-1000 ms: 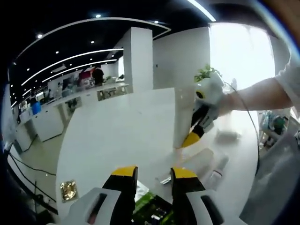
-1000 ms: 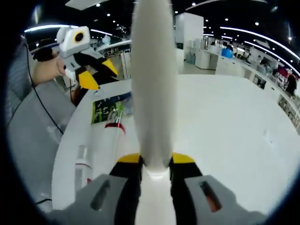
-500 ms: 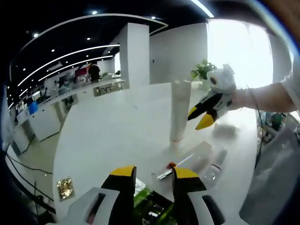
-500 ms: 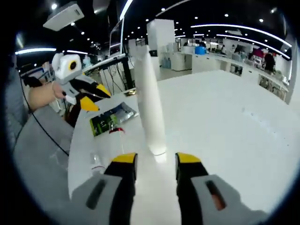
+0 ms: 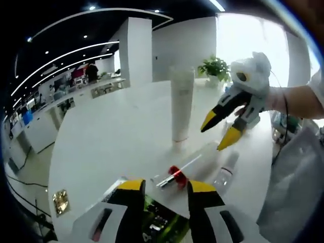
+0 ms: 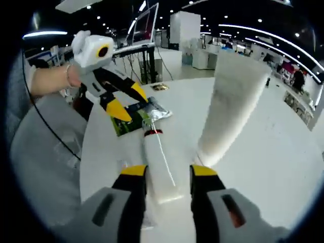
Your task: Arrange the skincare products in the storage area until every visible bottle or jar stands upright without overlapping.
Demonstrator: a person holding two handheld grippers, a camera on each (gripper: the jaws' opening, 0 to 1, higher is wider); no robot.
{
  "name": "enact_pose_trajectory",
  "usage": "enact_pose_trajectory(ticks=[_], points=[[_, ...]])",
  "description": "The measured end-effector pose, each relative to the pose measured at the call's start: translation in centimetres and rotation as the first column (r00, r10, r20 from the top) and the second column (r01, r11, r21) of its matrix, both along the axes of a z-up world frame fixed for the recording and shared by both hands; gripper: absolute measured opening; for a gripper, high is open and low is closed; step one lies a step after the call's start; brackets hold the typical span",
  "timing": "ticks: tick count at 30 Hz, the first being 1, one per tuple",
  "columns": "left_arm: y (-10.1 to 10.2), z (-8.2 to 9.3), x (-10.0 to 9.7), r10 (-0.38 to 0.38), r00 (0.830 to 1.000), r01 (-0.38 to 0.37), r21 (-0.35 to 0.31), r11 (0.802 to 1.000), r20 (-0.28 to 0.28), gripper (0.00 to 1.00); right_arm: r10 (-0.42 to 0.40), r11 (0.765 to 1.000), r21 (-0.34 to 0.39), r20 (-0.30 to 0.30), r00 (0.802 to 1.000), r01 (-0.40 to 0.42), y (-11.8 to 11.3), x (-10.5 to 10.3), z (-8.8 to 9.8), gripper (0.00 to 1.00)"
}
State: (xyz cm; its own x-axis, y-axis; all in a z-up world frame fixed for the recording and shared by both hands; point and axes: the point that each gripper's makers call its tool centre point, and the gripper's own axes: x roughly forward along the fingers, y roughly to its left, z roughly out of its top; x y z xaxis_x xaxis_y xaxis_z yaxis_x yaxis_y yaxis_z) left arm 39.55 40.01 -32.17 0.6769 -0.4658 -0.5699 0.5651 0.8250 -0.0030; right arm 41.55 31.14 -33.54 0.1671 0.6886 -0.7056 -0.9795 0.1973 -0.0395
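Opposed cams, shared upright tube (image 5: 181, 104) (image 6: 231, 106)

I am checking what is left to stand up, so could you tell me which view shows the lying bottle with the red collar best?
The right gripper view: the lying bottle runs lengthwise between that gripper's open jaws, beside the upright white tube. In the left gripper view the bottle lies smaller, across the table beyond the jaws.

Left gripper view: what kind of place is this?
Probably a large open-plan office or lab. A wide white table stands in a big hall with long ceiling light strips, rows of white counters behind, a white square pillar and a green potted plant.
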Motion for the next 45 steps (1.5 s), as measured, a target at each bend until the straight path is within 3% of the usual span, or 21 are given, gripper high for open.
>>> enact_pose_trajectory(ticks=[3,8,13,16,18,25,27,31,36,45], points=[[0.1,-0.4,-0.1,-0.002,1.000,0.003,0.011,1.000,-0.014,0.35,0.021,1.000,0.003,-0.042,0.999,-0.021,1.0,-0.5,-0.5,0.33],[0.3,-1.5,-0.7,-0.015,0.999,0.017,0.041,0.999,-0.045,0.35,0.070,0.989,-0.129,-0.025,0.997,-0.073,1.0,-0.7,-2.5,0.32],[0.0,-2.1,-1.1,-0.028,0.998,0.032,0.054,0.998,-0.063,0.35,0.058,0.987,-0.153,-0.012,0.998,-0.059,1.3,-0.1,-3.2,0.29],[-0.3,-2.2,-1.3,-0.040,0.997,0.044,0.067,0.997,-0.064,0.35,0.176,0.966,-0.201,0.055,0.983,-0.162,1.1,-0.3,-3.3,0.28],[-0.4,-2.2,-1.4,-0.055,0.997,0.060,0.071,0.996,-0.059,0.36,0.277,0.940,-0.241,0.121,0.953,-0.242,0.8,-0.5,-3.5,0.28],[-0.4,-3.3,-1.9,-0.089,0.993,0.096,0.097,0.991,-0.080,0.37,0.249,0.952,-0.201,0.071,0.966,-0.230,0.8,-0.4,-3.5,0.28],[-0.5,-3.5,-2.1,-0.093,0.991,0.101,0.084,0.991,-0.091,0.39,0.283,0.939,-0.223,0.075,0.956,-0.260,0.6,-0.6,-3.6,0.28],[-0.8,-4.4,-2.8,-0.122,0.985,0.132,0.083,0.988,-0.121,0.41,0.419,0.871,-0.306,0.057,0.906,-0.384,-0.1,-1.7,-3.8,0.28],[-1.7,-5.2,-3.3,-0.167,0.975,0.181,0.094,0.979,-0.144,0.42,0.518,0.803,-0.372,0.048,0.854,-0.466,-0.6,-2.5,-4.0,0.28],[-2.9,-6.7,-3.4,-0.192,0.966,0.207,0.071,0.976,-0.173,0.36,0.610,0.726,-0.439,0.056,0.790,-0.529,-0.7,-3.0,-4.3,0.28]])
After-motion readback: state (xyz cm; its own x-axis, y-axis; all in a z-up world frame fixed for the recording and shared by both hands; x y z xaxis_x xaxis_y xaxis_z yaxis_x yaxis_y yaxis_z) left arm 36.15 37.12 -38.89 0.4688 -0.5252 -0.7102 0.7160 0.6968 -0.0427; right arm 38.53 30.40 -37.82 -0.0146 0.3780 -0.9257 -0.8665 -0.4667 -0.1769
